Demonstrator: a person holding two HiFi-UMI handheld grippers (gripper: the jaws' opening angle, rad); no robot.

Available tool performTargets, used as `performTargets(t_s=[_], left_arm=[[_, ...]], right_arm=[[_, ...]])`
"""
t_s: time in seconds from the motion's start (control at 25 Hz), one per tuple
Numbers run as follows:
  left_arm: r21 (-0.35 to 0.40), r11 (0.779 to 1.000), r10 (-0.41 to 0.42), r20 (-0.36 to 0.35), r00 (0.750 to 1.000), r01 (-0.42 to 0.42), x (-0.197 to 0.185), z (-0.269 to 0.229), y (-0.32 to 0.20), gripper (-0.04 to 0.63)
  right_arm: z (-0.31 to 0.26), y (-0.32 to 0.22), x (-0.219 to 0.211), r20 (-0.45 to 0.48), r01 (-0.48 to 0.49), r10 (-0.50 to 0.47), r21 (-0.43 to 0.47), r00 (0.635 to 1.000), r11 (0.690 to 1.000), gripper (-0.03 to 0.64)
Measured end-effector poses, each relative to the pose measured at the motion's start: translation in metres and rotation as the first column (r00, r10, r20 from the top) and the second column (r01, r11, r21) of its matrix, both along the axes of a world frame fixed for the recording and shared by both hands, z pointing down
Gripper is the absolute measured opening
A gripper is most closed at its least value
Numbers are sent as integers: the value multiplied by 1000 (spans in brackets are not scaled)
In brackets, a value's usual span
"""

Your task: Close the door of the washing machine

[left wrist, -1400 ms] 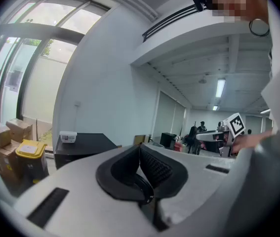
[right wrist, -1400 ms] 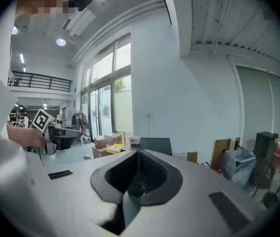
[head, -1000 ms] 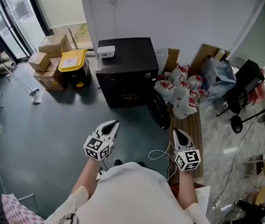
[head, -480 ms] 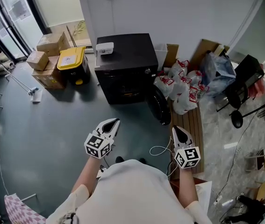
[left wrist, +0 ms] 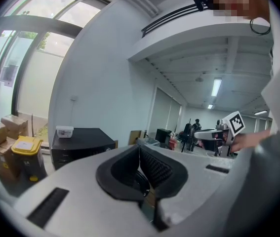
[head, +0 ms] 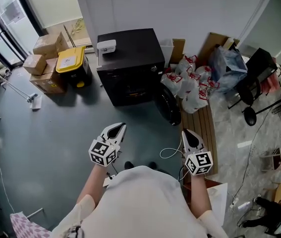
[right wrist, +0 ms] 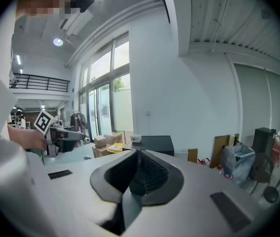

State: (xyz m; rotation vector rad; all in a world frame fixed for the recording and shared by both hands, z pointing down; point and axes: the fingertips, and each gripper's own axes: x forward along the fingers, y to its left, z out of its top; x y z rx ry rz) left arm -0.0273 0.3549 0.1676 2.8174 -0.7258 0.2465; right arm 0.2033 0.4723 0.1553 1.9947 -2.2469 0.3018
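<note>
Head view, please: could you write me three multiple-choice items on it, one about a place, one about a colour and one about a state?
1. Where is the small white box?
A. On top of the washing machine
B. Inside its drum
C. Beneath it

2. What colour is the bin lid left of the machine?
A. Red
B. Yellow
C. Green

3. How is the machine's door?
A. Shut
B. Taken off and laid on top
C. Swung open

Answers:
1 A: the box rests near the back left corner of the machine's top.
2 B: the lid is bright yellow over a black body.
3 C: the round door hangs out at the right side of the machine's front.
</note>
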Motion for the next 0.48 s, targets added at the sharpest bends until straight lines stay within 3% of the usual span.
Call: performTargets(t_s=[0.36, 0.48], left_arm=[[-4, 999, 46, 9, 999, -46, -13, 10, 5, 12], [-4, 998, 59, 17, 998, -59, -22, 15, 4, 12]], right_arm=[[6, 4, -19, 3, -29, 29, -23, 1000, 999, 42], [9, 2, -30, 5, -35, 35, -30, 999, 999, 82]])
